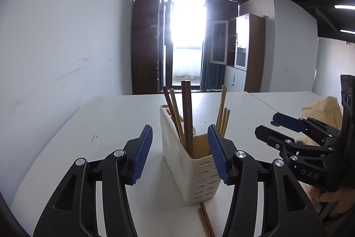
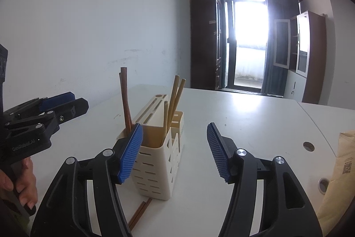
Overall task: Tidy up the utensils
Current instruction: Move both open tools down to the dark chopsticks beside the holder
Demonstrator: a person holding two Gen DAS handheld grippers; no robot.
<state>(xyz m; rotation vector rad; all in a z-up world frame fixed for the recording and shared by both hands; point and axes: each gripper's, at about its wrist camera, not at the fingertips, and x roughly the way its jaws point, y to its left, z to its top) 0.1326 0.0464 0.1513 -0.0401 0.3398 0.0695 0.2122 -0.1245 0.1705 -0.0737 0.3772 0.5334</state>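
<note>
Left wrist view looked straight along the left gripper (image 1: 180, 153), whose blue ribbed pads stood apart with nothing pressed between them; the cream utensil holder (image 1: 188, 168) sat on the white table (image 1: 115, 121) just beyond the fingertips, framed by the gap. Dark brown chopsticks (image 1: 187, 117) stood upright in its near compartment, and lighter bamboo chopsticks (image 1: 223, 117) leaned out on the far right side, partly hidden behind the right-hand pad. One more pair of dark chopsticks (image 1: 205, 221) lay flat on the table, one end touching the holder's near bottom edge. At the right edge of that view the right gripper (image 1: 269, 129) hung above the table, jaws parted and empty, a hand (image 1: 328, 199) on its grip, with a tan paper package (image 1: 321, 112) behind it. From the right wrist view the right gripper (image 2: 175, 152) was likewise spread wide and held nothing; the holder (image 2: 157, 159) sat to the left of its gap, behind the left pad, while the left gripper (image 2: 68, 101) showed at the left edge, released
</note>
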